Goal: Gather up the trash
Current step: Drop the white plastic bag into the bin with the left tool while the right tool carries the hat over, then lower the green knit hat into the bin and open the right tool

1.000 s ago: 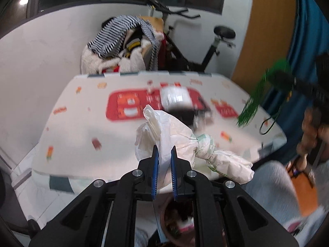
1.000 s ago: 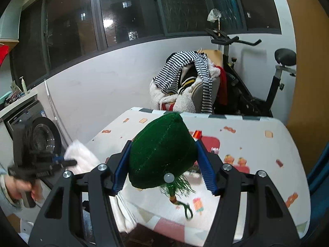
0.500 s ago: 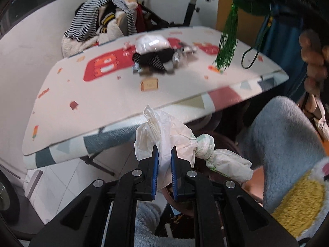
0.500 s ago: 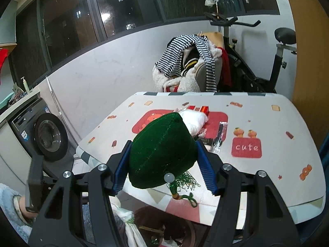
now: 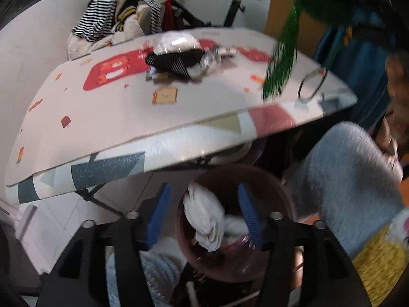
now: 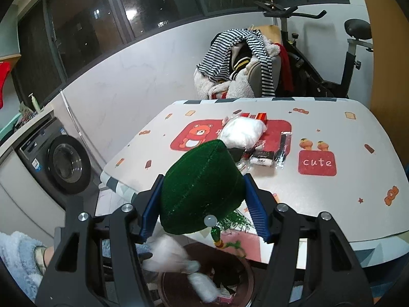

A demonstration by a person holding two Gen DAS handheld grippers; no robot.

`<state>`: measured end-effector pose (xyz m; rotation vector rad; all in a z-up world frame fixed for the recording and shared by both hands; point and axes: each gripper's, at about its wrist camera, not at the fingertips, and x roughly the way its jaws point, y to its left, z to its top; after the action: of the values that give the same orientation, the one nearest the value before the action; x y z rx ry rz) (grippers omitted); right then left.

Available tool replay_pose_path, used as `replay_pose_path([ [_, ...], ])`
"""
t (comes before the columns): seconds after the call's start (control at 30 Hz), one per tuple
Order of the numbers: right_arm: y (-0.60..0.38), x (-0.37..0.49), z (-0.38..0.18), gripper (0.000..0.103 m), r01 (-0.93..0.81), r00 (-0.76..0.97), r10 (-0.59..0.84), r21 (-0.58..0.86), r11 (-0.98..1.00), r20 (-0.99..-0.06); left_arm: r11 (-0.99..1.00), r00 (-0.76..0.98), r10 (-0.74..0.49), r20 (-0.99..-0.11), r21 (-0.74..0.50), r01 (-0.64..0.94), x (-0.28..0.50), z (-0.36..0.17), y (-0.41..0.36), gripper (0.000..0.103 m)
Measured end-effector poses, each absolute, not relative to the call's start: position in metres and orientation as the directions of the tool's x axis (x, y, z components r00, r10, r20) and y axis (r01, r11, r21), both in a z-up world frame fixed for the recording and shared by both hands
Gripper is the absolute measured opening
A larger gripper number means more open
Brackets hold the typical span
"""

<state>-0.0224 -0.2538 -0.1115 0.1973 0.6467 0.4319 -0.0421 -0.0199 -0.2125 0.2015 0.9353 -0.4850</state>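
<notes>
As its jaws just opened, left hand-held gripper (image 5: 203, 213) empty | blurred white bag (image 5: 204, 217) seemingly in bin (image 5: 281, 204) | right hand-held gripper (image 6: 203, 204) clamps green hat (image 6: 199, 189)

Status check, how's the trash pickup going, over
Left gripper jaws just opened; white wrapper wad dropping into brown bin. Right gripper shut on green tasselled hat. Nothing blocking the bin.

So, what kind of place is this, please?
Probably a home laundry or utility room: a washing machine, an exercise bike with clothes heaped nearby, and a folding table under dark windows.
</notes>
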Motion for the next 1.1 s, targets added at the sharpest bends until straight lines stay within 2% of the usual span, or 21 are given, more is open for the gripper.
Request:
replay_pose_path([
  [0.2, -0.244, -0.032, -0.125, 0.062, -0.351, 0.665, 0.494, 0.35, 0.869, -0.559, 0.932, 0.622, -0.308, -0.72, -0.098, 0.348, -0.047, -0.18, -0.001, 0.083],
  [0.3, -0.236, -0.038, -0.131, 0.062, -0.367, 0.635, 0.51, 0.355, 0.86, -0.58, 0.948, 0.658, -0.293, -0.694, -0.123, 0.293, -0.051, -0.169, 0.012, 0.087],
  [0.7, -0.202, -0.06, -0.155, 0.062, -0.413, 0.525, 0.535, 0.352, 0.84, -0.662, 0.983, 0.775, -0.181, -0.606, -0.112, 0.143, -0.056, -0.127, 0.059, 0.093],
  [1.1, -0.191, -0.058, -0.183, 0.062, -0.391, 0.446, 0.497, 0.338, 0.856, -0.744, 0.99, 0.774, -0.136, -0.619, -0.106, 0.089, -0.056, -0.132, 0.077, 0.093],
])
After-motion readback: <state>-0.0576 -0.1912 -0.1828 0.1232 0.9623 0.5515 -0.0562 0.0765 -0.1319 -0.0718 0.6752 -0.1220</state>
